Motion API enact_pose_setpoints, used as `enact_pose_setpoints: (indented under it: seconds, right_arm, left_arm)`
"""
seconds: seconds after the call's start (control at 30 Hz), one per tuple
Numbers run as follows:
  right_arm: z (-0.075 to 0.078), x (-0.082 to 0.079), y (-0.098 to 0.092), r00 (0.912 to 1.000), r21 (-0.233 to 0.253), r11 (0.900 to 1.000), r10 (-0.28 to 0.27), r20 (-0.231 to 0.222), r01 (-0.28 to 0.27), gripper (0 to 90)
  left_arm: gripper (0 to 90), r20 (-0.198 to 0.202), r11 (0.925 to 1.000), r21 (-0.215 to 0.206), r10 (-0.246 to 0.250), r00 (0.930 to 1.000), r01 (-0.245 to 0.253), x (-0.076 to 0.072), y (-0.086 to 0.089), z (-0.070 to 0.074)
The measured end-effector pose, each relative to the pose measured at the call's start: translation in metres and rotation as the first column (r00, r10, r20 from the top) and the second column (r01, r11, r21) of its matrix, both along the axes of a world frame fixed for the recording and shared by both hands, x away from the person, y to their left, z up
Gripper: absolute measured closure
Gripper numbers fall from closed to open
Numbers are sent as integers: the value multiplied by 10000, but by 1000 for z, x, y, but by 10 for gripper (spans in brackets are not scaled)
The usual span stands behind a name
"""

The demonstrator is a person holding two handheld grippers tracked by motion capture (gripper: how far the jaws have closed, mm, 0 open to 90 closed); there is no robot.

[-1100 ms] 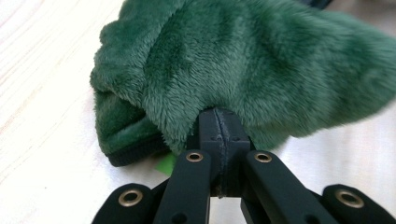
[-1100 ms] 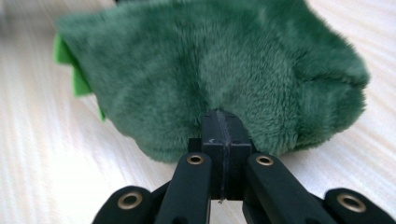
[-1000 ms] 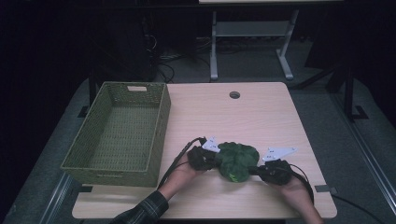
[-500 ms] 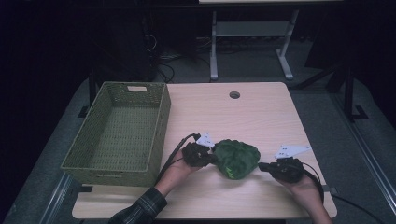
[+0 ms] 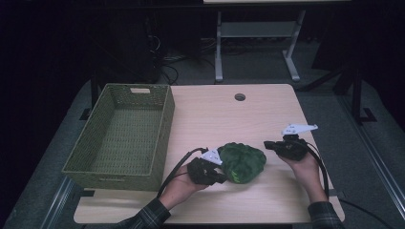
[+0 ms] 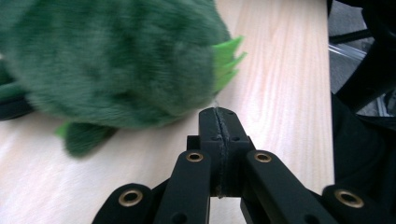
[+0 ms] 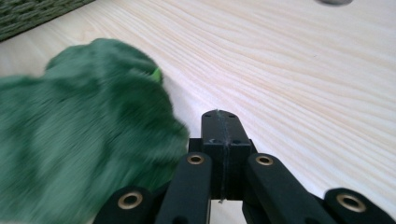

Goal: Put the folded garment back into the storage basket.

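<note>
From the high view, your right tongs [image 5: 268, 145] have drawn back from the green plush toy [image 5: 242, 162], which was squeezed between both tools a second ago; now only your left tongs [image 5: 220, 177] touch it, at its left flank. The toy sits on the worktop [image 5: 215, 114] near the front edge, so handling looks to fall to the left hand. The wicker basket [image 5: 162, 138] stands empty just left of your left hand, with bare worktop behind the toy.

In the left gripper view, your left tongs [image 6: 218, 115] are pressed together, empty, beside the toy [image 6: 116, 60].

In the right gripper view, your right tongs [image 7: 220, 117] are also together, gripping nothing, with the toy [image 7: 84, 135] at their left.
</note>
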State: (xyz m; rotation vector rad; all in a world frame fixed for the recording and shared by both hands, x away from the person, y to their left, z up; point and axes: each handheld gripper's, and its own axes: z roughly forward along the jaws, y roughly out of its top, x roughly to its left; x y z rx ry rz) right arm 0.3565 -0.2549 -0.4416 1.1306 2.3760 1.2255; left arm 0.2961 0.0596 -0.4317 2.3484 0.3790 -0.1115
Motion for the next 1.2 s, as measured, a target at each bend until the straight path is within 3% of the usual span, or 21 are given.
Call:
enact_pose_setpoints:
  seconds: [0.2,0.5,0.73,1.2]
  right_arm:
    - [-19,17,11,9991,-29,9996,278,-332,-279,900]
    - [-30,18,24,9891,81,9917,1283,-726,-1281,900]
    - [-31,16,25,9821,267,9860,1666,-874,-1649,899]
    - [-29,5,26,9725,115,9787,2050,-1108,-2050,893]
  left_arm:
    - [898,-40,9999,-58,-142,9999,142,0,-12,-9]
    - [898,83,9999,133,10,10000,-11,5,-27,-22]
    - [898,116,9994,264,198,9997,-201,10,-24,-25]
    - [897,423,9956,561,725,9965,-748,24,-3,-24]
